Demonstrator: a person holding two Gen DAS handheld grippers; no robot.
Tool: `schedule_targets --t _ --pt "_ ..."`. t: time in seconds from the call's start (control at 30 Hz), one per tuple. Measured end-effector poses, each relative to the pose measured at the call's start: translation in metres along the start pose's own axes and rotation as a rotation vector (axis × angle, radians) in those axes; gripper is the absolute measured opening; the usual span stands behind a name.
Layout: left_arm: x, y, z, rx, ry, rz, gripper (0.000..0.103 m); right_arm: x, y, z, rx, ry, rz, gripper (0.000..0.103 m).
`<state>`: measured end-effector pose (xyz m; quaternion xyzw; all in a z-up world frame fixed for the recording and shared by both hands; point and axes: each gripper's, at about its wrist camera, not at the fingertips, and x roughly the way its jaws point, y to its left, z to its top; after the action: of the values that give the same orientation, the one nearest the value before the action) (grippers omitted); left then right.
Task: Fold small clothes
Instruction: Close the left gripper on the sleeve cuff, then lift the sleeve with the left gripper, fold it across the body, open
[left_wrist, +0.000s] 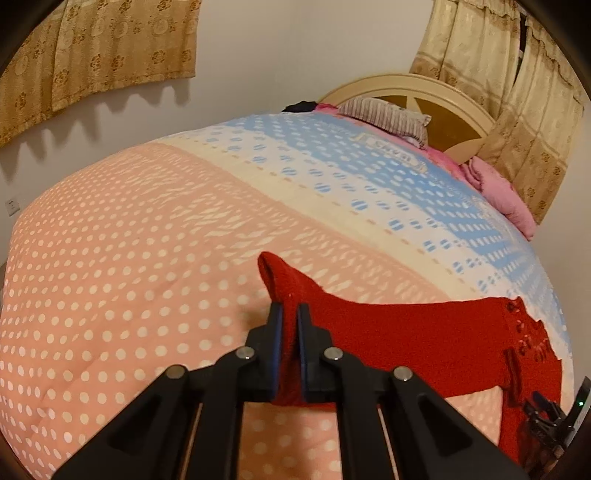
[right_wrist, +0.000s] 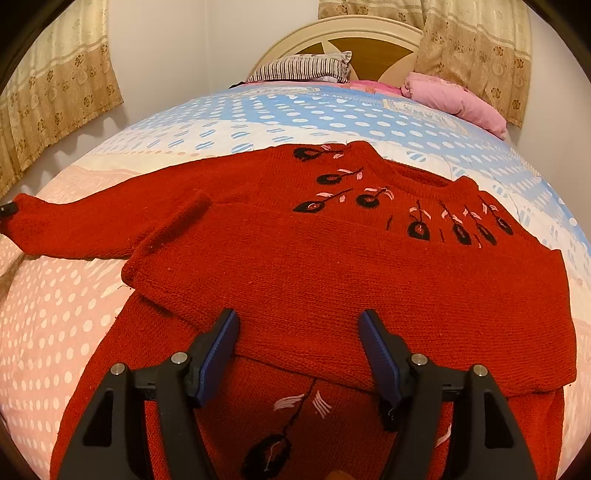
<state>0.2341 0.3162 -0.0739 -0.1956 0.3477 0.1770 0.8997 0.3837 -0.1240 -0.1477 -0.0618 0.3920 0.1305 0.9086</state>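
- Left tongs: clamped on the cuff of the left sleeve and lifting it off the bed, apparently to carry it across the body.
- Red sweater: flat on the bed, neckline at 12 o'clock, right sleeve already folded across the chest.
- Right tongs: wide, empty, hovering at 6 o'clock over the hem.

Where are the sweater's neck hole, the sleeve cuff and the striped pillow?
neck hole (right_wrist: 421, 176): right wrist view, inside the collar opening.
sleeve cuff (left_wrist: 266, 266): left wrist view, cuff's end.
striped pillow (right_wrist: 301, 69): right wrist view, its front face.
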Motion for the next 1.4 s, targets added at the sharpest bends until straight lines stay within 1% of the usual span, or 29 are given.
schedule_targets --t 0.07,0.17,0.27,0.4,0.53,0.67,0.77,1.07,1.3,1.4 --pt "-0.004 -0.006 0.003 -0.005 0.001 -0.017 0.007 -0.001 -0.003 0.001 0.010 0.004 0.014 0.070" --pt "-0.011 -0.016 0.009 -0.017 0.010 -0.057 0.007 -0.008 -0.011 0.004 0.043 0.012 0.056 0.070" --pt "-0.024 -0.031 0.016 -0.005 -0.006 -0.092 0.007 -0.032 -0.023 0.006 0.062 -0.028 0.026 0.070" --pt "-0.037 -0.052 0.025 0.001 -0.016 -0.135 0.007 -0.063 -0.043 0.000 0.077 -0.040 0.025 0.070" --pt "-0.047 -0.070 0.030 -0.008 -0.018 -0.154 0.007 -0.084 -0.064 -0.017 0.084 -0.028 0.006 0.070" --pt "-0.052 -0.091 0.033 -0.012 -0.008 -0.188 0.007 -0.101 -0.086 -0.038 0.124 -0.021 0.004 0.070" --pt "-0.058 -0.110 0.034 -0.002 -0.015 -0.208 0.007 -0.110 -0.095 -0.052 0.131 -0.019 -0.007 0.070" --pt "-0.078 -0.167 0.043 -0.005 -0.031 -0.290 0.007 -0.130 -0.102 -0.089 0.106 -0.005 0.016 0.071" --pt "-0.097 -0.228 0.049 0.013 -0.068 -0.360 0.007 -0.134 -0.107 -0.109 0.110 -0.002 0.020 0.071" --pt "-0.100 -0.252 0.048 0.029 -0.069 -0.386 0.007 -0.133 -0.112 -0.118 0.122 0.001 0.018 0.071"
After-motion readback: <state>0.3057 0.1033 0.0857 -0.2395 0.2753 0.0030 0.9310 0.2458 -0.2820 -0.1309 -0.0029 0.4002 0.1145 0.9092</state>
